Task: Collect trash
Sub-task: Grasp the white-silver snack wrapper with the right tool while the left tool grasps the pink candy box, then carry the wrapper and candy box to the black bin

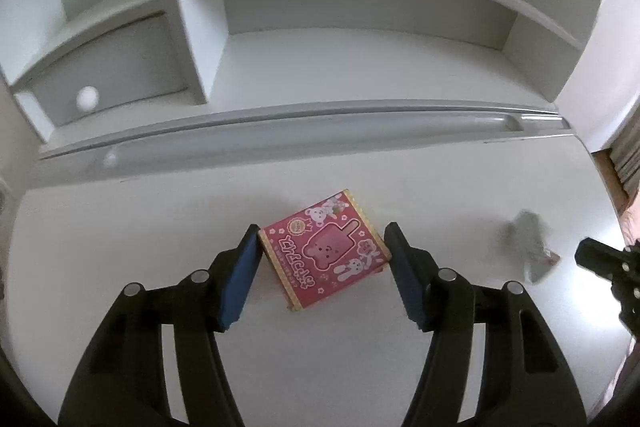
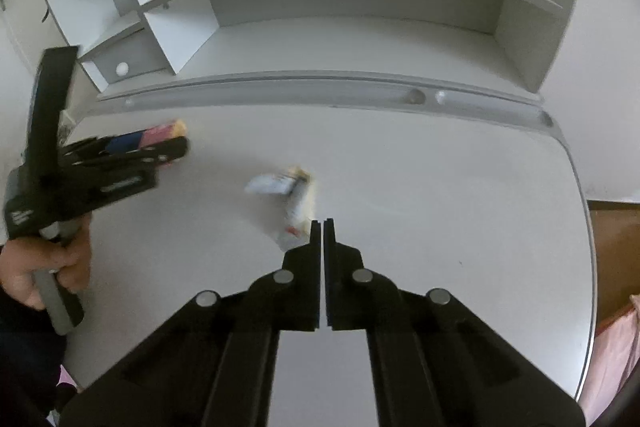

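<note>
The white surface [image 1: 120, 227] carries two pieces of trash. The pink wrapper [image 1: 324, 251] lies flat between the jaws of the left gripper [image 1: 322, 239], which stand partly open. Its corners sit at the blue pads [image 1: 240, 275], ready for a pinch, though a firm press cannot be confirmed. The crumpled white wrapper [image 2: 286, 201] lies just beyond the tips of the right gripper [image 2: 322, 225], whose jaws are fully closed and empty. The pink wrapper shows a bear-shaped ice pop, rabbits and non-Latin lettering; the white wrapper's print is blurred.
</note>
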The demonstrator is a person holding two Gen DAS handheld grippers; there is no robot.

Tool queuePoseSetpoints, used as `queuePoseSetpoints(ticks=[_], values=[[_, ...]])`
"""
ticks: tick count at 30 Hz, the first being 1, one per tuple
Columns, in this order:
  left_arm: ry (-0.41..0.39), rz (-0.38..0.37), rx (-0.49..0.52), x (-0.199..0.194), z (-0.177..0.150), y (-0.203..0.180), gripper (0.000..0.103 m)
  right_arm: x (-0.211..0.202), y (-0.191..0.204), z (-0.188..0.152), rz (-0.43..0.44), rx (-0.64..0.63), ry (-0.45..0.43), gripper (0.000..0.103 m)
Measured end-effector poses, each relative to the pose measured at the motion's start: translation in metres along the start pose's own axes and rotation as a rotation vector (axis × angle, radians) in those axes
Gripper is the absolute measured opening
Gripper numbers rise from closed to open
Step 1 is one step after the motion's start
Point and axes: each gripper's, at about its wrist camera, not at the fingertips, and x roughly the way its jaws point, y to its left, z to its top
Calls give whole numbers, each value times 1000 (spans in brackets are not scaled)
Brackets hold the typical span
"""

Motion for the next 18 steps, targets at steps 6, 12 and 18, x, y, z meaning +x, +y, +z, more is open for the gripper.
queuePoseSetpoints(ticks=[6, 12, 18], values=[[-44, 7, 37, -47, -20, -10, 61, 0, -9, 4, 26, 85, -17, 2], [-90, -27, 25, -77, -33, -3, 61, 16, 3, 5, 27, 81, 26, 2], [-105, -48, 31, -87, -44, 10, 61, 13, 17, 2, 21, 91, 2, 2]])
